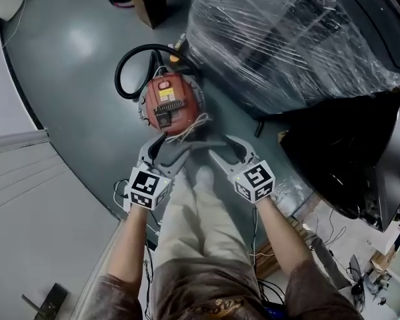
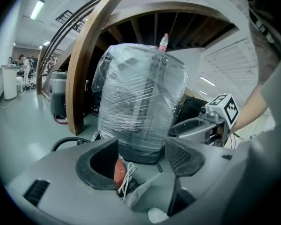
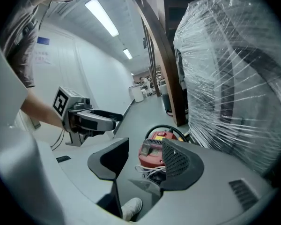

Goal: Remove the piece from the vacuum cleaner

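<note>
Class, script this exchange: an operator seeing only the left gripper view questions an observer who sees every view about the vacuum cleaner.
Operator: Between the left tongs I see only a red sliver. What is it?
Observer: A round red vacuum cleaner, with a yellow label on top.
Operator: Are the right tongs gripping anything?
Observer: No, the right tongs are open and empty, short of the vacuum cleaner.

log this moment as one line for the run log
phase: pre-grasp | left gripper: open, empty | right gripper: open, empty | vacuum cleaner: on floor, not gripped | removal: not started
</note>
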{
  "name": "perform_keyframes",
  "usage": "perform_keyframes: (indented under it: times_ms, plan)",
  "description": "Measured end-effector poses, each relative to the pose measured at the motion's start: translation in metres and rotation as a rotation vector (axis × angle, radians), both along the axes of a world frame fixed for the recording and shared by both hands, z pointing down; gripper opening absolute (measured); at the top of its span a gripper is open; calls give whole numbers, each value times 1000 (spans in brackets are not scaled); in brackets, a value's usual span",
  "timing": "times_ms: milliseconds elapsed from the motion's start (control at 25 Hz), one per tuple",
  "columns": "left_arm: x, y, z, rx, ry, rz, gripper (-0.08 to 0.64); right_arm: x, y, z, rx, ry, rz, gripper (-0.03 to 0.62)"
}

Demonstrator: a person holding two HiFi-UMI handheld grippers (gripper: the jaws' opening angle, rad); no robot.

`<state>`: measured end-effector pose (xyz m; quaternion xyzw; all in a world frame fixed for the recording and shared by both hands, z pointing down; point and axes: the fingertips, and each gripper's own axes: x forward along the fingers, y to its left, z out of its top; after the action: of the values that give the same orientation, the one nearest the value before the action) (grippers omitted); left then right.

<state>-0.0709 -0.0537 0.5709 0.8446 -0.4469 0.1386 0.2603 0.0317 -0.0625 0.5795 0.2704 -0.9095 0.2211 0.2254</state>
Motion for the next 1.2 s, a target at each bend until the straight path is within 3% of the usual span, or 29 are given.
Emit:
perform_keyframes:
  times_ms: [160,560,840,1000,1200]
  plan:
    - [5,-2,51,-51,13,-2,288,-5,1,56,-30,21,-10,212]
    - [26,11,171,-123,-103,177,288,1,15,166,-101,118,-103,213]
    - [38,30,224,-210,-200,294,287,6,33,217,-140,261,-272,213]
    - [42,31,242,-247,-206,317,270,11,32,243,-176,327,-314,213]
    - [52,40,269,-278,-282,428,244,14,38,269,-179,404,-398,213]
